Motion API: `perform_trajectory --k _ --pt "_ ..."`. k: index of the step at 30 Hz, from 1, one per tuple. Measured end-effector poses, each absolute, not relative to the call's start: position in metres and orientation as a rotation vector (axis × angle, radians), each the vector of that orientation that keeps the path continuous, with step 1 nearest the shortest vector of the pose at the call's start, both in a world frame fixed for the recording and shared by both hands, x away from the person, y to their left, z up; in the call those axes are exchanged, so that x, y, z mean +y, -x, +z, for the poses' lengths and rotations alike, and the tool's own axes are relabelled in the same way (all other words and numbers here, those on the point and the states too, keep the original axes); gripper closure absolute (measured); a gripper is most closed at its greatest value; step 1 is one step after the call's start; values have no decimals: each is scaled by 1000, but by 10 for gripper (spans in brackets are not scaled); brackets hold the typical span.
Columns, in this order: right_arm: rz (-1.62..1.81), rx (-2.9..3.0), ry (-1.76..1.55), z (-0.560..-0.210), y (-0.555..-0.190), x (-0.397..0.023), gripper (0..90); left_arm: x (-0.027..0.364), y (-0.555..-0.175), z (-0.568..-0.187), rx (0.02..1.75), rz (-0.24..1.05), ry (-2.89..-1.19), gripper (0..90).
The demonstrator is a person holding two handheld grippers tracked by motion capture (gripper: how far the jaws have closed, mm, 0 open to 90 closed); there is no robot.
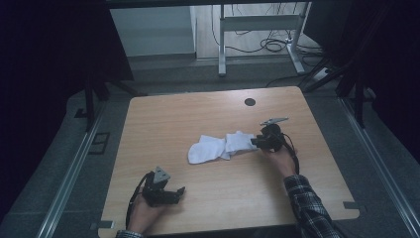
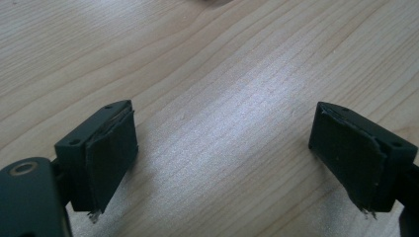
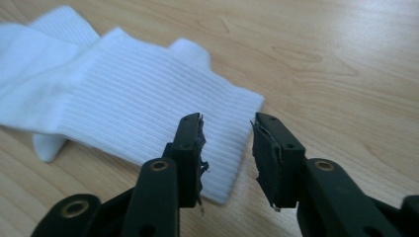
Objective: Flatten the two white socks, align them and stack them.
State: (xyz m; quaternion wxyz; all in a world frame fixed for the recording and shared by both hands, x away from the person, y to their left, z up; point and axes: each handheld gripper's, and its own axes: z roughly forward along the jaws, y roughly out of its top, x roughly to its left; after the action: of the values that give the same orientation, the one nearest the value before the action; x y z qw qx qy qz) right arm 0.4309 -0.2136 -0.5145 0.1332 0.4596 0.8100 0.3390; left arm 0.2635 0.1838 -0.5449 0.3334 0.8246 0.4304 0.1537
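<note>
Wooden table (image 1: 163, 119), grey floor all round, white socks (image 1: 218, 146) mid-table. Right gripper (image 3: 227, 133) part-open over the cuff edge, gripping nothing; left gripper (image 2: 222, 148) gapes wide, empty, above bare wood.

Socks (image 1: 220, 147): white, ribbed, lying flat and overlapping at mid-table.
Cuff (image 3: 232, 143): at the pile's right end.

White ribbed socks (image 3: 123, 94) on light wood-grain table (image 1: 198, 119) (plaid sleeve (image 1: 309, 206)).
</note>
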Motion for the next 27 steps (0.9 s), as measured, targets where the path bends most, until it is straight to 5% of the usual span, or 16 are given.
perform_trajectory --k 6,9,27 --pt "923 2369 -1328 -528 -431 -212 634 184 -264 -545 1120 402 -2155 111" --pt "945 2378 -1348 -527 -428 -210 809 184 -264 -545 1122 402 -2155 111" --pt "1108 2329 -1287 -461 -415 -218 805 184 -263 -545 1123 401 -2154 111"
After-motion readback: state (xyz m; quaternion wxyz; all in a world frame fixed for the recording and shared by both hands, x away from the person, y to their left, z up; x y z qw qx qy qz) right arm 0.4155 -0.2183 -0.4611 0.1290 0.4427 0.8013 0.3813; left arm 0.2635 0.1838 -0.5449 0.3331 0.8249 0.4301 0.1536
